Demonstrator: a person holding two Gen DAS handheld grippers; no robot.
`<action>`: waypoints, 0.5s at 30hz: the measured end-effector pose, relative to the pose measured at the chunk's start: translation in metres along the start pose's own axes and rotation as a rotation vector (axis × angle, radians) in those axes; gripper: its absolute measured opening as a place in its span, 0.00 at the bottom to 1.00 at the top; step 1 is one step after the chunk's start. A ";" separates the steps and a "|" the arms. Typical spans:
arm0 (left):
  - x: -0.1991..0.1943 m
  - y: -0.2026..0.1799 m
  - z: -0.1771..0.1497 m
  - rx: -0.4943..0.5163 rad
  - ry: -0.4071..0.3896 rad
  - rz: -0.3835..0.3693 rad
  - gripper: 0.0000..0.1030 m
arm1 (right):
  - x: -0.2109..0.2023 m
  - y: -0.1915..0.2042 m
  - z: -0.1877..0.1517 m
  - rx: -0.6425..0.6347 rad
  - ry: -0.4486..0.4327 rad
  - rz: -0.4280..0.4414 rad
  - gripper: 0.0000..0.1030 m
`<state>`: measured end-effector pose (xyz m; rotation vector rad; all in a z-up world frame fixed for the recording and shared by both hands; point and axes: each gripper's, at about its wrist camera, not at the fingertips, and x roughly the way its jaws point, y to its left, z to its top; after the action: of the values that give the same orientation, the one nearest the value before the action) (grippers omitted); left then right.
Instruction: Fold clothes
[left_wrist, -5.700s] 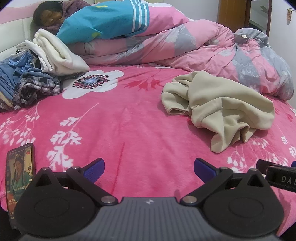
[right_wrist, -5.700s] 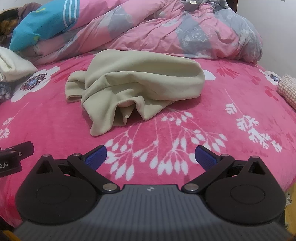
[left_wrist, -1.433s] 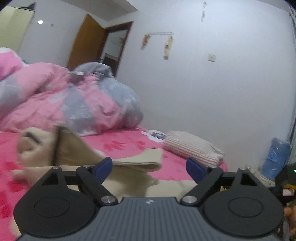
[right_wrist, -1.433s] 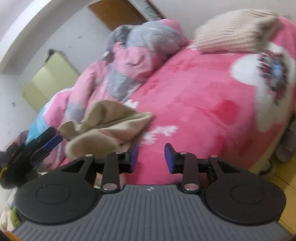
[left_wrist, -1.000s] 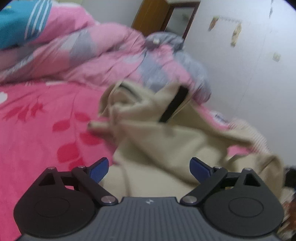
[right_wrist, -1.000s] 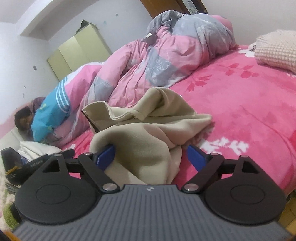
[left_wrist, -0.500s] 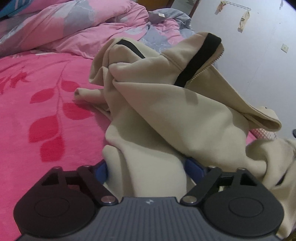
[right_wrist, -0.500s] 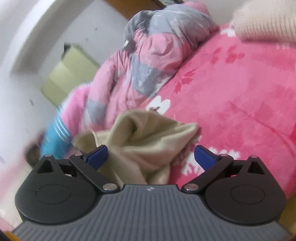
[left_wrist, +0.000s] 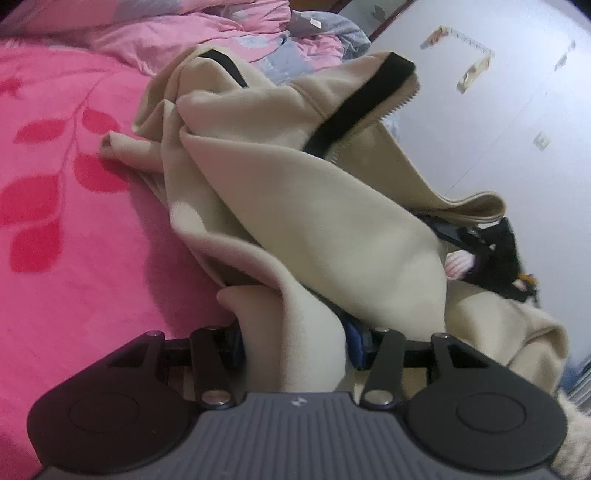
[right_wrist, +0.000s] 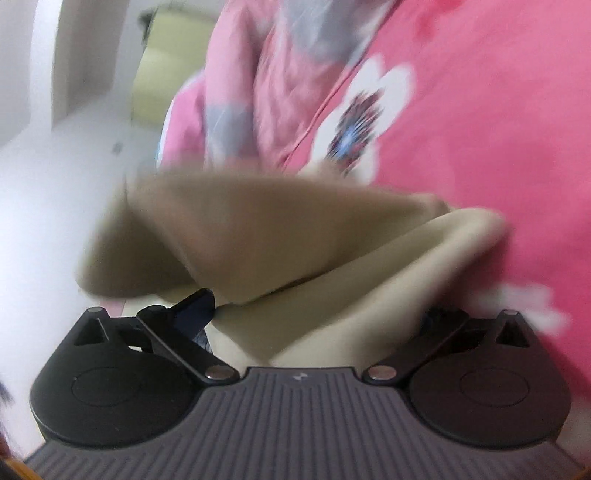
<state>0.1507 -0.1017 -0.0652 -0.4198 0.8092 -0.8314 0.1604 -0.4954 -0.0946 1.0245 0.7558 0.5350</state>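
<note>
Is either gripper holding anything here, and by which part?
The left gripper is shut on a thick fold of the beige jacket, low on its near edge. The right gripper has its jaws wide apart around the cloth, not clamped.

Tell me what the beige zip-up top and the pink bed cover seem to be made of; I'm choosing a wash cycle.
The beige zip-up top looks like soft matte fleece or brushed knit: thick rounded folds, no sheen, with a black band and zipper teeth along its opening. The pink bed cover looks like plush, short-pile fabric with a printed leaf pattern, faintly fuzzy. Exact fibres cannot be told.
</note>
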 end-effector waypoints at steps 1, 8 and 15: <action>-0.001 0.001 -0.001 -0.018 -0.002 -0.019 0.48 | 0.011 0.005 0.001 -0.015 0.032 0.027 1.00; -0.032 -0.012 -0.010 -0.011 -0.055 -0.050 0.41 | 0.093 0.034 -0.014 -0.017 0.243 0.293 1.00; -0.118 -0.025 -0.023 -0.003 -0.151 0.020 0.41 | 0.149 0.079 -0.040 -0.062 0.400 0.493 1.00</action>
<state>0.0728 -0.0246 -0.0094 -0.4709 0.6735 -0.7707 0.2205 -0.3334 -0.0811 1.0613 0.8298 1.2068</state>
